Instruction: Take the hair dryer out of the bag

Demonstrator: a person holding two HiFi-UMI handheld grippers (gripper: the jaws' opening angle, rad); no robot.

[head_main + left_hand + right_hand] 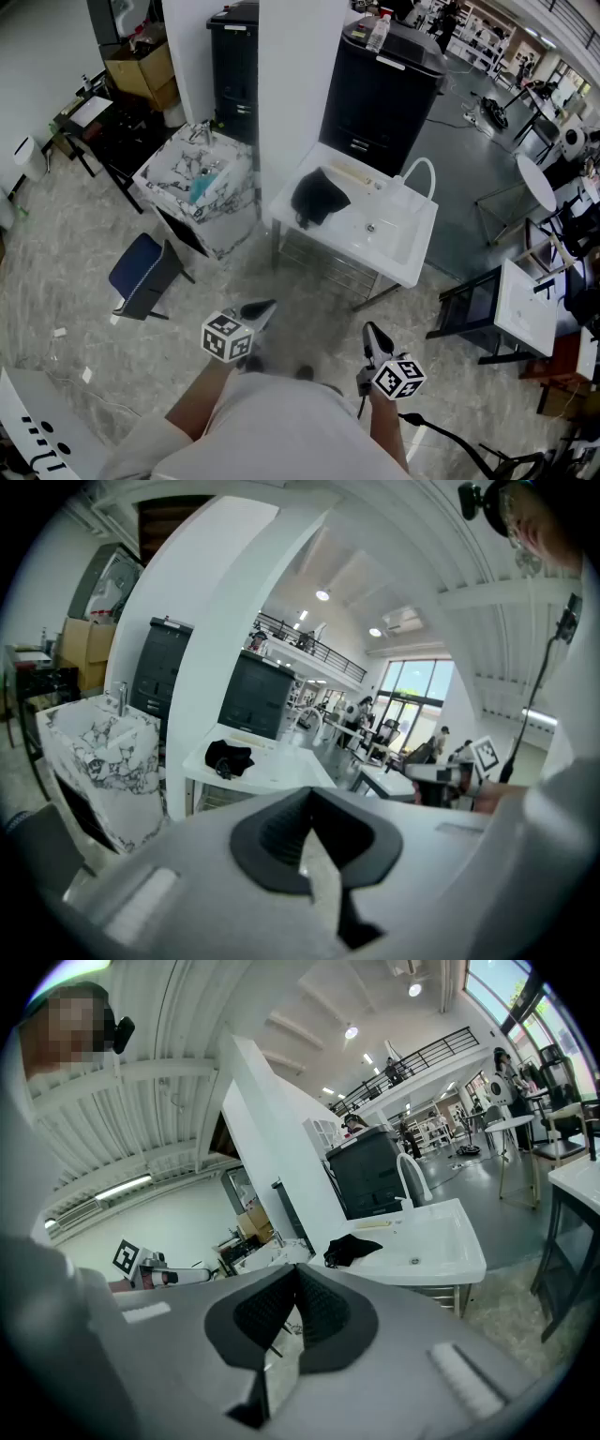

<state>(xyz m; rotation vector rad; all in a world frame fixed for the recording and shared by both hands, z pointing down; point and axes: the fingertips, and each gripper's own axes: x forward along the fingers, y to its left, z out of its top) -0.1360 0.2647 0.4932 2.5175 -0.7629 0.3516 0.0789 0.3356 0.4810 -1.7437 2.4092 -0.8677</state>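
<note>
The bag [319,199] lies slumped on the sink top [412,264]. No hair dryer is seen, so it is presumably inside. The bag should be approached first, with the jaws opened on the way. It is well apart, at one o'clock from the left gripper [265,307] and eleven o'clock from the right gripper [372,333]. Both are closed and empty.

Surface = white sink table [417,267], standing on grey marbled floor [56,272]. Black bag [319,199] lies crumpled on its flat left end — just beside the basin [384,234]. Pale flat strip [354,174] along the back edge, nr the arched white tap [419,174] — rest of top bare.
</note>
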